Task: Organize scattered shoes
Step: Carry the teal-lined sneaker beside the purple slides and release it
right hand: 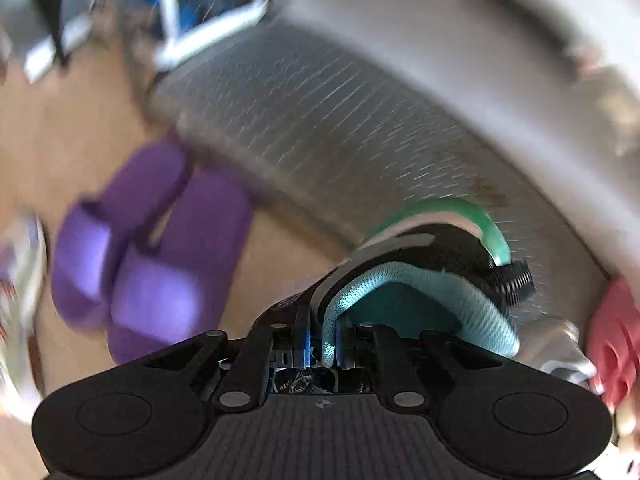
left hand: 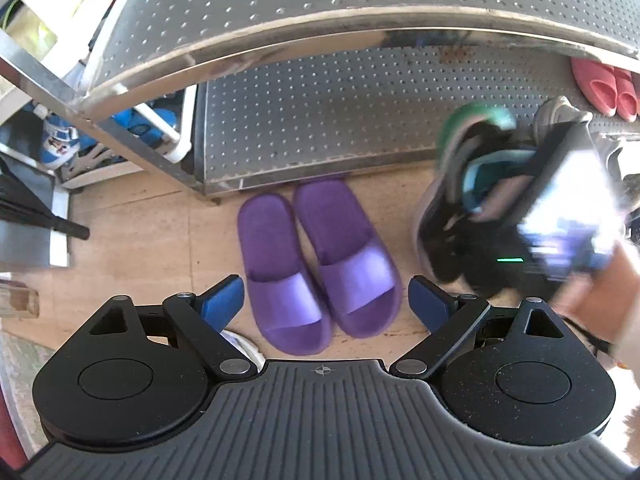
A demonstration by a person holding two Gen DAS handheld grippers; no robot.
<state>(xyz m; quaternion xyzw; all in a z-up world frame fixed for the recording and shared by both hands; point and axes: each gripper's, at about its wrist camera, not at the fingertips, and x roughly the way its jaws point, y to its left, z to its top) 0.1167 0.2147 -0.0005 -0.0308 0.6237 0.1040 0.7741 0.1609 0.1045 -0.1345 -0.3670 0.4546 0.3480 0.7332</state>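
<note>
A perforated steel shoe rack fills the upper half of my left wrist view, its lower shelf reaching down to a tan tiled floor. Beyond the rack's left post sits a white frame shelf with blue-and-white shoes on it. At the far right of the lower shelf a pair of red slides is parked side by side, toes outward, with a grey shoe just beside them.

On the floor, just in front of the lower shelf, a pair of purple slides lies together, touching along their inner edges — straight below my left gripper, whose blue-padded fingers stand wide apart with nothing between them.

To the right, my right gripper is clamped on the teal-lined collar of a black sneaker with a green heel tab; its fingers are pinched together on that padded rim. The sneaker hangs clear of the floor, in front of the lower shelf's right part, between the purple slides and the red ones. The right wrist view is heavily smeared, so the rack's holes read as streaks — only the sneaker and the gripper are sharp. A bare forearm shows at the right edge of the left view
</note>
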